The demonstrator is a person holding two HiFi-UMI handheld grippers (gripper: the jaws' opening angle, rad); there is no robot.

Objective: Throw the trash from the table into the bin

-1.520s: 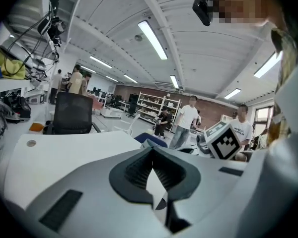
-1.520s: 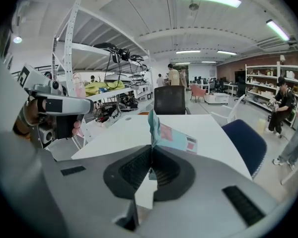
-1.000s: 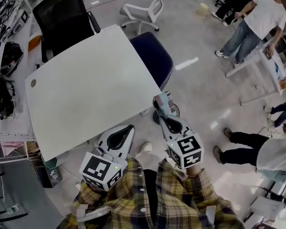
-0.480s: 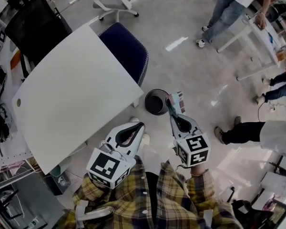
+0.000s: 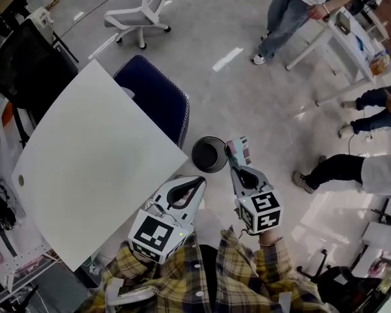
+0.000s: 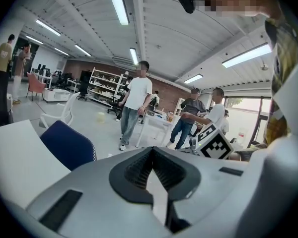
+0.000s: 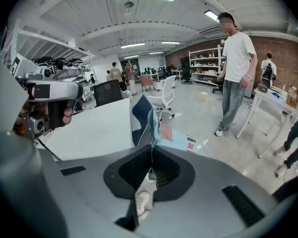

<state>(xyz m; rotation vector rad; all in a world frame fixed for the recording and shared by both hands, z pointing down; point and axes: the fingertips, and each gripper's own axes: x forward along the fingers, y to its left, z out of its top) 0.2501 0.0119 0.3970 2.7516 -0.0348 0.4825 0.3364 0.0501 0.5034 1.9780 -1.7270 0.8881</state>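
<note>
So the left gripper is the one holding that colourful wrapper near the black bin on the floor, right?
Not the left: the right gripper holds the wrapper, pinched between its shut jaws in the right gripper view. The left gripper is shut, empty. The rest stands: it is near the black bin on the floor.

The bin [image 5: 209, 154] stands on the floor [image 5: 247, 90] off the table [image 5: 85, 168] corner; chair [image 5: 153, 100] beyond and left of it, wrapper [image 5: 241, 150] just right.

No words or numbers are legible. The white plastic cube [image 5: 150, 233] at lower centre and its twin cube [image 5: 264, 212] bear only black square patterns; print on the teal-and-pink wrapper [image 5: 240, 150] is blurred.
</note>
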